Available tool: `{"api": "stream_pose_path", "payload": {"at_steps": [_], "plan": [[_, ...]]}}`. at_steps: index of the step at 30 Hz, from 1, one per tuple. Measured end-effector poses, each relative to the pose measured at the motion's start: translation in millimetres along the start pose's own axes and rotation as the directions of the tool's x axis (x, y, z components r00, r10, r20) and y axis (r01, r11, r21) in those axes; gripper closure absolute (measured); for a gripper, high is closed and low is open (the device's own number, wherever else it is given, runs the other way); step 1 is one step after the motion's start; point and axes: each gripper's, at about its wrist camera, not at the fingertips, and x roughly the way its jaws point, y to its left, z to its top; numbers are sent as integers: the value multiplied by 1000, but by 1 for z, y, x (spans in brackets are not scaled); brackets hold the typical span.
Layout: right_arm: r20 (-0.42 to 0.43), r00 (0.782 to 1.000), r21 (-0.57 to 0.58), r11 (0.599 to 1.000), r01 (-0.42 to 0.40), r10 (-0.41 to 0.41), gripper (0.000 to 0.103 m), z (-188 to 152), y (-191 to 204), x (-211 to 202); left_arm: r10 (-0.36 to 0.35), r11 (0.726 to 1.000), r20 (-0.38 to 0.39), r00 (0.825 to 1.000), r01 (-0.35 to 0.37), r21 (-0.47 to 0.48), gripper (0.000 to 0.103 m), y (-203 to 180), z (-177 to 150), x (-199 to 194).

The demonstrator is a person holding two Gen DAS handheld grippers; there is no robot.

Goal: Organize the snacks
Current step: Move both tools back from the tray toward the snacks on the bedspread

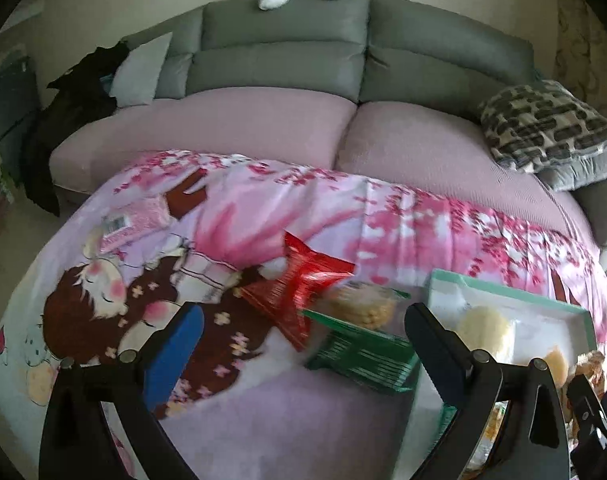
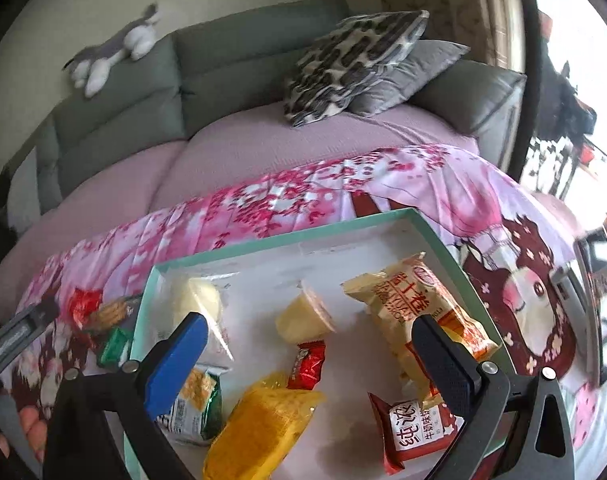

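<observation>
Spread and empty, the right gripper hangs over the tray; the left gripper, also spread, should be lowered squarely onto the green packet at two o'clock.

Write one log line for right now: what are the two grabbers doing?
left gripper: open, above red packet | right gripper: open, empty, over tray | snacks outside tray: red packet, green packet
</observation>
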Motion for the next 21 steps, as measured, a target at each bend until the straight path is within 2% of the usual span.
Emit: {"api": "stream_pose_path", "payload": {"at_steps": [3,5,10,15,21], "plan": [[32,999,67,997,-29,27,0,3,-2,-5,13,1000,17,1000,-13,-20,2,19,6,-1],[43,998,70,996,-50,47,0,4,4,-8,36,999,25,999,-35,-40,2,33,10,-2],[43,997,-10,998,-62,62,0,1,38,-8,61,993,35,997,-57,-106,2,72,16,-5],[48,987,-51,987,-153,155,0,-5,75,-10,88,989,45,995,-82,-121,2,101,21,-9],[17,977,-128,969,-211,215,0,-18,121,-7,137,977,23,990,-131,-168,2,146,24,-7]]}}
